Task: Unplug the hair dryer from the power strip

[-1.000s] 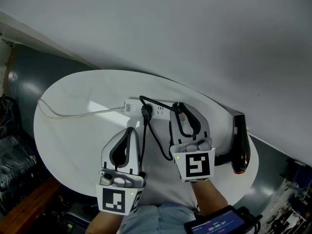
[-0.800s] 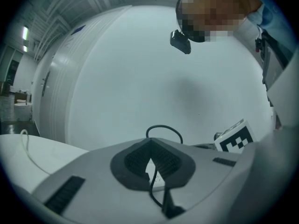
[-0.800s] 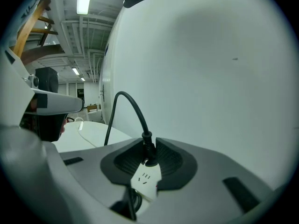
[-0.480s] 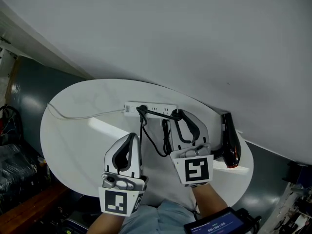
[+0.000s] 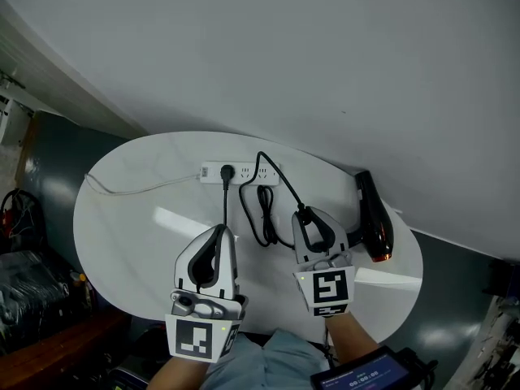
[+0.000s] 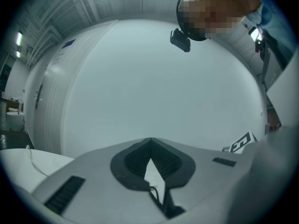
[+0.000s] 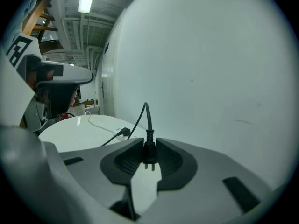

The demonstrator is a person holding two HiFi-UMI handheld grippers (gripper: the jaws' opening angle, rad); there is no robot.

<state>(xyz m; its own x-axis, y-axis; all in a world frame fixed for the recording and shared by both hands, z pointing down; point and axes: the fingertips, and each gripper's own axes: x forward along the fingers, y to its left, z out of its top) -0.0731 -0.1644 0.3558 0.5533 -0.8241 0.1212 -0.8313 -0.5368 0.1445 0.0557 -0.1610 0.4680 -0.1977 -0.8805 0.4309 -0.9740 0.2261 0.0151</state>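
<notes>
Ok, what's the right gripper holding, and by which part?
The black plug: the right gripper pinches its body between the pads, prongs bare, cord leading off ahead.

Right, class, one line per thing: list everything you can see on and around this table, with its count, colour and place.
table: one, white, oval, against the wall
wall: one, pale grey, behind the table
power strip: one, white, table's far side
lead: one, white, trailing left from the strip
seated plug: one, black, strip's left end
held plug: one, black, prongs bare, in the right gripper
cord: black, looped mid-table
hair dryer: one, black, orange end, table's right edge
left gripper: white-grey, shut, empty
right gripper: white-grey, clamping the plug
</notes>
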